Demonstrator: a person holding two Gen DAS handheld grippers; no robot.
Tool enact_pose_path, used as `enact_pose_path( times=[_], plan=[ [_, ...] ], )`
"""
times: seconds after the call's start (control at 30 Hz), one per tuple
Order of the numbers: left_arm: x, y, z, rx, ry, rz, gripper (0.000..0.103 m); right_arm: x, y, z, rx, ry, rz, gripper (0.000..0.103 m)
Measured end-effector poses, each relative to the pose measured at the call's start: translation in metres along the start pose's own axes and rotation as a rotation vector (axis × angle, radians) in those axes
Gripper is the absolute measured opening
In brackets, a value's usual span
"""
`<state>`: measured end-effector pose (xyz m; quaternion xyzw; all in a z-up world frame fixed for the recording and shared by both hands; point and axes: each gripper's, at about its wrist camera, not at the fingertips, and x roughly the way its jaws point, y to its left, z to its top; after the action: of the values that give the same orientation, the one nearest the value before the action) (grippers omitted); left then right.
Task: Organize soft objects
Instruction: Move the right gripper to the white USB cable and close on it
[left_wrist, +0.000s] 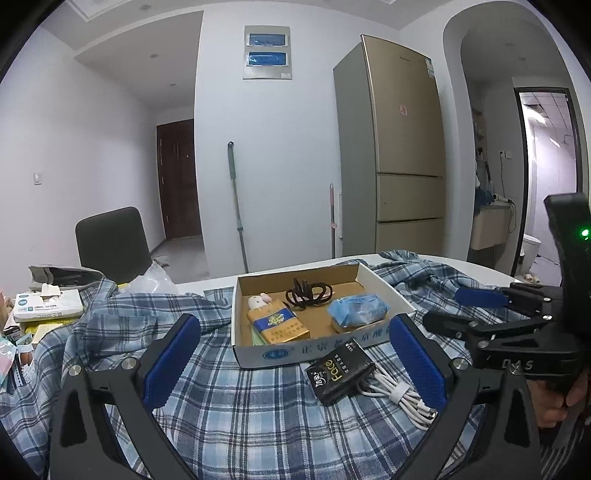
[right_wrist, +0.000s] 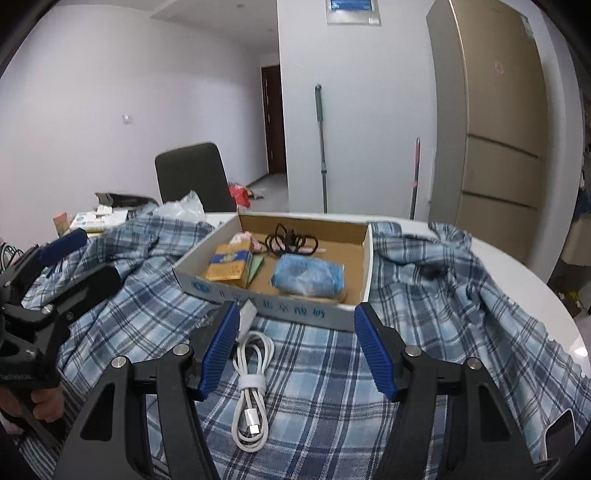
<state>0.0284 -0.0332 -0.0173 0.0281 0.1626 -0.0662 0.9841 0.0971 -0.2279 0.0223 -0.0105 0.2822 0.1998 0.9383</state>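
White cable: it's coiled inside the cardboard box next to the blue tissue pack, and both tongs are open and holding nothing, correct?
Not quite. The white cable lies outside the cardboard box, on the plaid shirt in front of it; the right wrist view shows this. The blue tissue pack is in the box, and the left tongs and right tongs are open and hold nothing.

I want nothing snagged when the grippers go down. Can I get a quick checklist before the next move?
1. Left gripper open, nothing held: ok.
2. Right gripper open, nothing held: ok.
3. White cable bundled, lying loose on the plaid shirt: ok.
4. Black packet outside the cardboard box: ok.
5. Free floor space in the box: ok.
6. Shirt flat: not ok, rumpled.
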Motion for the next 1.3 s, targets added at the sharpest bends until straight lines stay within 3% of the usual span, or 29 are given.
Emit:
enact_pose_path(
  times=[0.3, 0.67, 0.77, 0.93, 1.07, 1.3],
  plan=[
    [0.002, 0.007, 0.000, -0.026, 0.016, -0.023, 0.103, 0.007, 0.007, -0.002, -0.037, 0.040, 0.003, 0.063],
    [-0.010, 0.016, 0.005, -0.070, -0.023, -0.085, 0.103, 0.017, 0.012, -0.004, -0.068, 0.085, 0.021, 0.062],
    [-0.006, 0.018, 0.004, -0.095, 0.009, -0.117, 0.103, 0.020, 0.014, -0.005, -0.079, 0.103, 0.031, 0.059],
    [-0.002, 0.021, 0.003, -0.115, 0.050, -0.046, 0.103, 0.025, 0.019, -0.007, -0.105, 0.133, 0.052, 0.051],
    [0.005, 0.020, 0.002, -0.094, 0.092, -0.046, 0.103, 0.029, 0.024, -0.009, -0.124, 0.158, 0.078, 0.047],
    [0.014, 0.021, -0.002, -0.097, 0.131, -0.060, 0.103, 0.048, 0.028, -0.016, -0.138, 0.270, 0.126, 0.036]
  ],
)
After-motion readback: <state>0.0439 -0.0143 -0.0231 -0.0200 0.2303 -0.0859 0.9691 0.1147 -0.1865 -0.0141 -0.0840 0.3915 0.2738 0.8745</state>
